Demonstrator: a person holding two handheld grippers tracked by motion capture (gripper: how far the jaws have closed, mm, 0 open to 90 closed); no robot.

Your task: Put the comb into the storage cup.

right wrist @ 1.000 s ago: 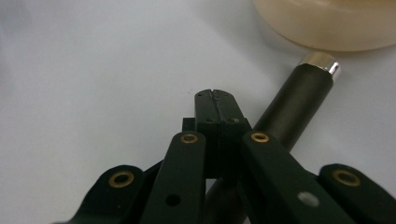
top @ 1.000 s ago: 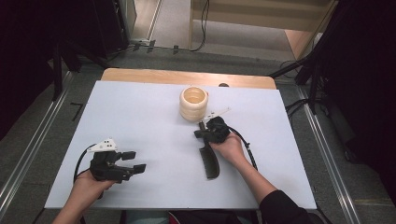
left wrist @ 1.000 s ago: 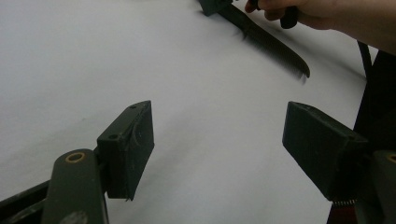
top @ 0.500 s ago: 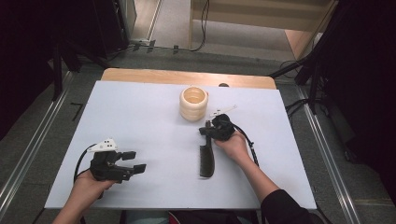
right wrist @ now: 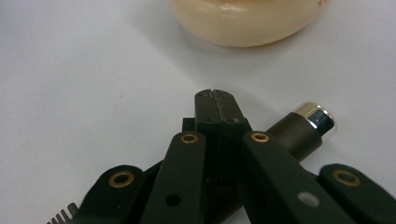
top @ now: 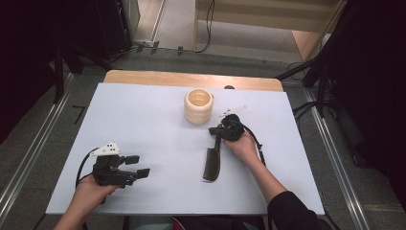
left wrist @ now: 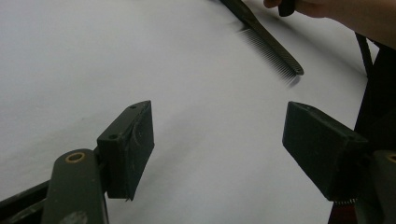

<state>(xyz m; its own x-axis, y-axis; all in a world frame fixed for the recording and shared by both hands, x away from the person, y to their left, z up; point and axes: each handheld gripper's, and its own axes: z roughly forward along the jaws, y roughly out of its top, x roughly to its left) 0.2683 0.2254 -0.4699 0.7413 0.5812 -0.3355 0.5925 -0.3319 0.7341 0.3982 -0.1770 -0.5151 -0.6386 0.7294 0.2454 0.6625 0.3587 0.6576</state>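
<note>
The right gripper's [top: 221, 131] fingers [right wrist: 219, 109] are clamped on the comb's [top: 212, 163] handle. Over the last second the comb has been swung and carried toward the cup [top: 198, 106] at the bench's [top: 143, 124] far middle, so placing it there seems intended. The left gripper's [top: 139, 166] fingers are held apart, empty, near left.

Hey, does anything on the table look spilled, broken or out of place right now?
Nothing spilled or broken. The black comb hangs tilted from the right claw, which is shut on its handle. The cream ribbed cup stands upright, and the left claw is open.
</note>
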